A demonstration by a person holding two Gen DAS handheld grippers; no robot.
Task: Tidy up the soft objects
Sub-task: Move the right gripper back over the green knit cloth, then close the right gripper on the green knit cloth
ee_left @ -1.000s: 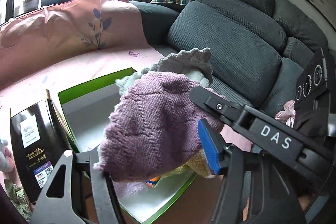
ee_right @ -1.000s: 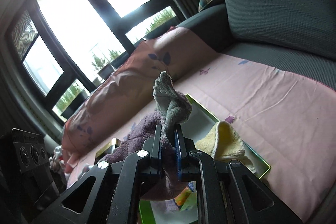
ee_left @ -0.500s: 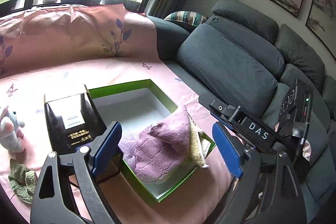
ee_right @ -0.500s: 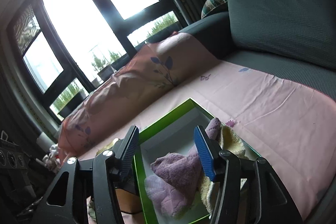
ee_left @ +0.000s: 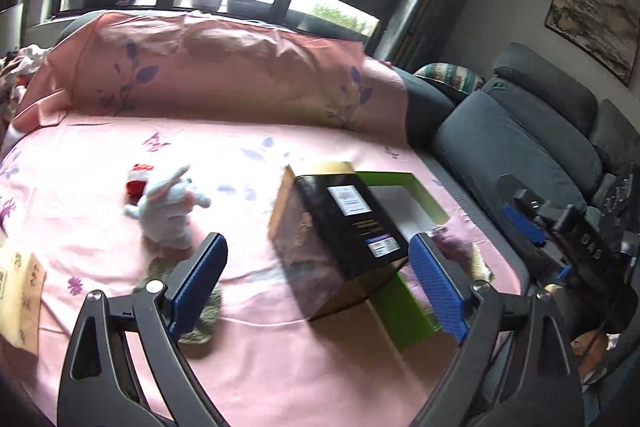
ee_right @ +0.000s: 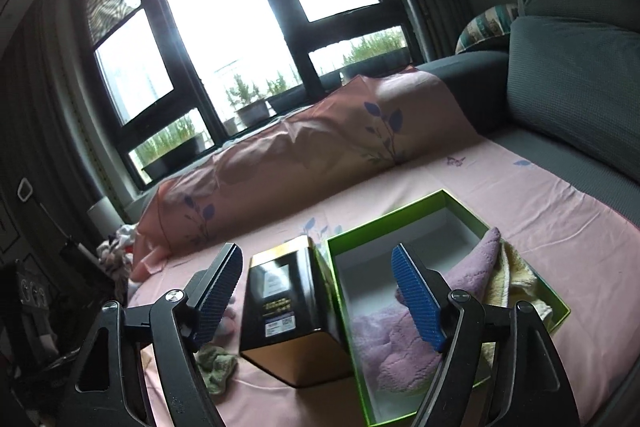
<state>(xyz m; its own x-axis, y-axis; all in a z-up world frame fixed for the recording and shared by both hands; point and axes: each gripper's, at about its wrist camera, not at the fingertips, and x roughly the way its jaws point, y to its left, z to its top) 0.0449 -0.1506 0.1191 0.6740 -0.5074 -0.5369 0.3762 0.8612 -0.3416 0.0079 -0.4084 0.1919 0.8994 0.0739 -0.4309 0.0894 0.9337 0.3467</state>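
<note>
A green box [ee_right: 460, 211] lies open on the pink sheet; a purple knit cloth [ee_right: 400, 343] and a yellow cloth [ee_right: 516, 275] lie inside it. My right gripper [ee_right: 320, 299] is open and empty above the box's near left side. My left gripper [ee_left: 316, 287] is open and empty, turned left over the sheet. A pale blue plush rabbit [ee_left: 168, 207] stands ahead of it. A green-grey cloth [ee_left: 200, 323] lies under its left finger and also shows in the right wrist view [ee_right: 216, 367]. The green box [ee_left: 404, 303] sits behind the black box.
A black and gold box [ee_left: 344, 227] stands left of the green box, also in the right wrist view [ee_right: 280, 311]. A pink-covered cushion [ee_left: 224, 67] backs the sheet. Grey sofa cushions [ee_left: 512, 155] are at the right. A patterned tan pack [ee_left: 20, 291] lies far left.
Both grippers let go of the purple cloth, which dropped into the green box. Both opened and pulled back. The left gripper swung left, bringing the plush rabbit into view.
</note>
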